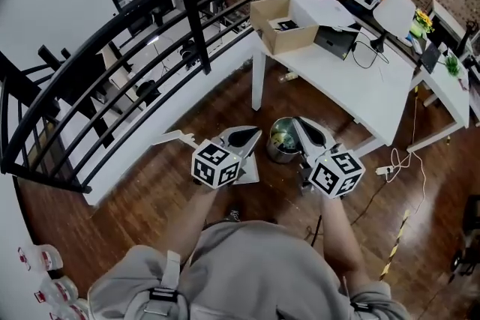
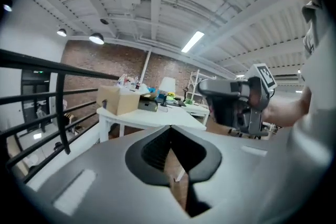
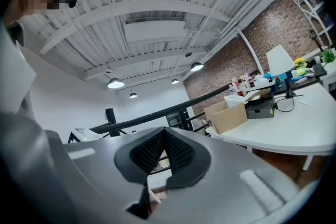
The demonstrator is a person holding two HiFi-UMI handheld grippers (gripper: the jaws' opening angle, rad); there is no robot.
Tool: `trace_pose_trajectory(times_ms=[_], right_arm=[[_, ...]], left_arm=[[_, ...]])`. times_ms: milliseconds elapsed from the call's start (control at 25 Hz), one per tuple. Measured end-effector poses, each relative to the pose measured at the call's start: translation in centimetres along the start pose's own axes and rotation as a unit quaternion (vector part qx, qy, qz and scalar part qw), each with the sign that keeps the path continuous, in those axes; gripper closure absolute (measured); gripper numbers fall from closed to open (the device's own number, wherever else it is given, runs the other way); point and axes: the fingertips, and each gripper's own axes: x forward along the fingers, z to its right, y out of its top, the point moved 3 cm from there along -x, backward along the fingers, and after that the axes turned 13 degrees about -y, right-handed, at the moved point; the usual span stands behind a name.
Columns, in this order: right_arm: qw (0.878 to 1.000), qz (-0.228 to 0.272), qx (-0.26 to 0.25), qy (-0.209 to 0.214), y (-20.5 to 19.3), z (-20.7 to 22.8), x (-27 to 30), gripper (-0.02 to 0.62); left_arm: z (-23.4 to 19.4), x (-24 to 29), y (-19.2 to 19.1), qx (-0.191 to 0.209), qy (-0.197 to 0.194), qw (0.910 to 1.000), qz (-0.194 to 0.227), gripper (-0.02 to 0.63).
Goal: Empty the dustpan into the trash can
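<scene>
The left tool [image 2: 170,131] fills the lower half of the view. Its two grey jaws meet at the tips with nothing between them, and a sliver of wooden floor [image 2: 179,189] shows through the gap lower down. Beyond stands a white bench [image 2: 152,118] carrying a cardboard box [image 2: 117,100], a black case [image 2: 148,105], some bottles [image 2: 127,81] and a white lamp [image 2: 167,84]. A black railing [image 2: 61,113] runs along the left. At right a person's arm [image 2: 283,107] holds the right tool [image 2: 206,89] with its marker cube [image 2: 265,76]. A brick wall [image 2: 105,63] stands behind, under a strip light [image 2: 193,41].
</scene>
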Motion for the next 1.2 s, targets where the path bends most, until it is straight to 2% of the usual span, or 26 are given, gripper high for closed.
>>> trace_pose_trajectory(times_ms=[80, 240, 440, 680, 880, 1200], right_arm=[[1.0, 0.009, -0.002, 0.013, 0.7, -0.1, -0.5, 0.597], [1.0, 0.023, -0.014, -0.003, 1.8, 0.5, -1.4, 0.597], [0.999, 0.032, -0.028, -0.013, 3.9, 0.6, -2.6, 0.597], [0.997, 0.049, -0.053, -0.013, 6.5, 0.0, -4.3, 0.597], [0.997, 0.037, -0.058, -0.021, 5.8, 0.5, -4.3, 0.597], [0.997, 0.037, -0.056, -0.027, 5.6, 0.7, -4.9, 0.597]], left_arm=[[1.4, 1.3, 3.0, 0.031, -0.025, 0.9991, 0.011, 0.6], [3.8, 3.0, 7.9, 0.073, -0.067, 0.9945, 0.035, 0.6], [5.6, 3.7, 11.6, 0.097, -0.078, 0.991, 0.05, 0.6], [7.3, 4.1, 12.0, 0.1, -0.081, 0.9908, 0.041, 0.6], [7.6, 4.4, 11.5, 0.081, -0.086, 0.992, 0.043, 0.6], [8.0, 4.5, 11.2, 0.077, -0.091, 0.992, 0.041, 0.6]])
